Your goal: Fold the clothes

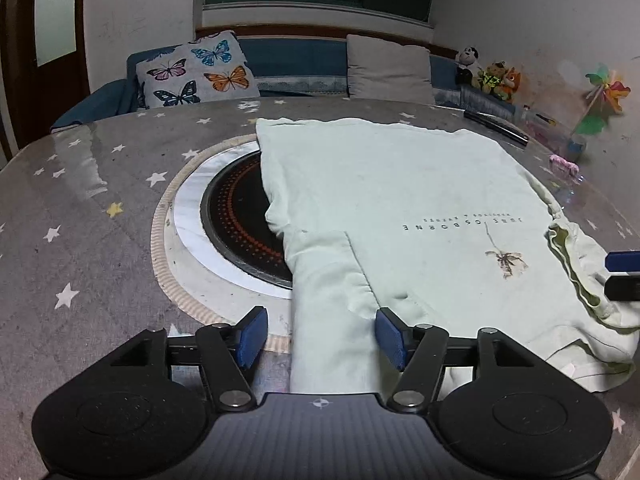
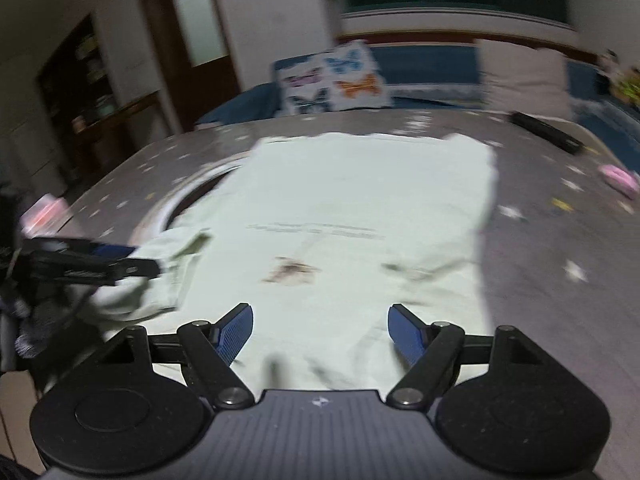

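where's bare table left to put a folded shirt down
Bare starry tabletop lies left of the round cooktop; a narrower strip runs between the shirt and pink object. The right edge is crowded: black bar, pinwheel.

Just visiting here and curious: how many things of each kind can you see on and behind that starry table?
T-shirts: 1, pale green
Cushions: 2, butterfly cushion and grey cushion
Stuffed toys: 3, panda, bear, orange toy
Pinwheels: 1
Hand-held grippers: 2, left hand-held gripper and right hand-held gripper, both open
Total: 9
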Demonstrator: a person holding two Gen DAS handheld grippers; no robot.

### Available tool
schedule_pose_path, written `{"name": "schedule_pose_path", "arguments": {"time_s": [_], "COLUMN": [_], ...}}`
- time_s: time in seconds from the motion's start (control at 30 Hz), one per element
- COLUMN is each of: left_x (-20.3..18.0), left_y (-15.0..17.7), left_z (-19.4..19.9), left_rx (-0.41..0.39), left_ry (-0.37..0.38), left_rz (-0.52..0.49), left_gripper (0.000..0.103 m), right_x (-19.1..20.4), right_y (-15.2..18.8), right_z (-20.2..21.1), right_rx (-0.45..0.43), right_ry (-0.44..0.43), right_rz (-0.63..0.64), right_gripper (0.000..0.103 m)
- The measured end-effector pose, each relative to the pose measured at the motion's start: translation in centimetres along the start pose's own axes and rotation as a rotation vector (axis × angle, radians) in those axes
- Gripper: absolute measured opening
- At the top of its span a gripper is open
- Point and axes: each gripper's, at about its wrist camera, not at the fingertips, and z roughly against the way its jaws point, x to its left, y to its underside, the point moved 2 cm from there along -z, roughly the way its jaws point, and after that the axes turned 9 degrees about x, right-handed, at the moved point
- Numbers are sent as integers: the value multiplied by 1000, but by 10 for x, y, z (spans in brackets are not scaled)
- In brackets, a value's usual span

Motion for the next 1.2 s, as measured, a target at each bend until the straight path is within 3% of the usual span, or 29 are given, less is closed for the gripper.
{"name": "schedule_pose_path", "arguments": {"time_s": [0.2, 0.47, 0.7, 1.03, 1.2], "left_x": [-3, -11, -31, -55, -59], "left_y": [4, 16, 36, 61, 65], "left_z": [1, 30, 55, 60, 54], "left_rx": [7, -30, -58, -17, -6], "left_ry": [-24, -50, -42, 7, 17], "left_rz": [-28, -144, -358, -580, -634], "left_gripper": [70, 74, 74, 55, 53], "right_x": [-26, -19, -12, 7, 18], "right_y": [16, 13, 23, 38, 48], "right_z": [-7, 6, 2, 22, 21], "right_rx": [40, 8, 93, 178, 218], "right_ry": [33, 25, 33, 46, 55], "right_rz": [-66, -19, 105, 339, 459], "right_gripper": [78, 74, 60, 58, 57]}}
